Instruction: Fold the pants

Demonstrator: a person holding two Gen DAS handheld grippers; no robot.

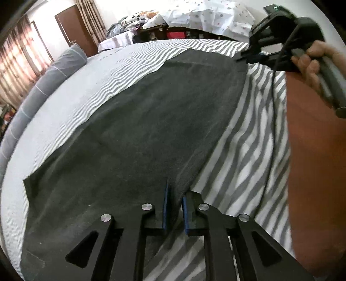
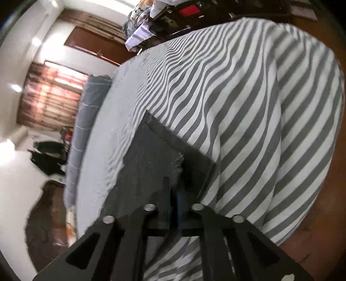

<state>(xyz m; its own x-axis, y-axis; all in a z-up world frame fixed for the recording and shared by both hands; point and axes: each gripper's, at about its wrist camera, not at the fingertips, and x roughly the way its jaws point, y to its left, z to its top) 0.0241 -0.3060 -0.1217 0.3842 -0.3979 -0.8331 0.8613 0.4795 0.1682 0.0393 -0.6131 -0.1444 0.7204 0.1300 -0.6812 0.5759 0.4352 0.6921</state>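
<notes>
Dark grey pants (image 1: 138,129) lie spread flat along a bed with a grey-and-white striped sheet (image 1: 244,155). My left gripper (image 1: 175,194) is shut on the near edge of the pants, cloth pinched between its blue pads. My right gripper (image 1: 244,56) shows at the far right corner of the pants, held in a hand. In the right wrist view my right gripper (image 2: 174,190) is shut on the pants' edge (image 2: 151,151), whose corner lies on the striped sheet (image 2: 248,108).
A grey bolster (image 1: 49,80) runs along the bed's far left side. A spotted white cloth (image 1: 207,17) covers furniture behind the bed. A brown door (image 1: 75,30) and curtains (image 2: 52,95) stand at the back. Brown floor (image 1: 315,173) lies right of the bed.
</notes>
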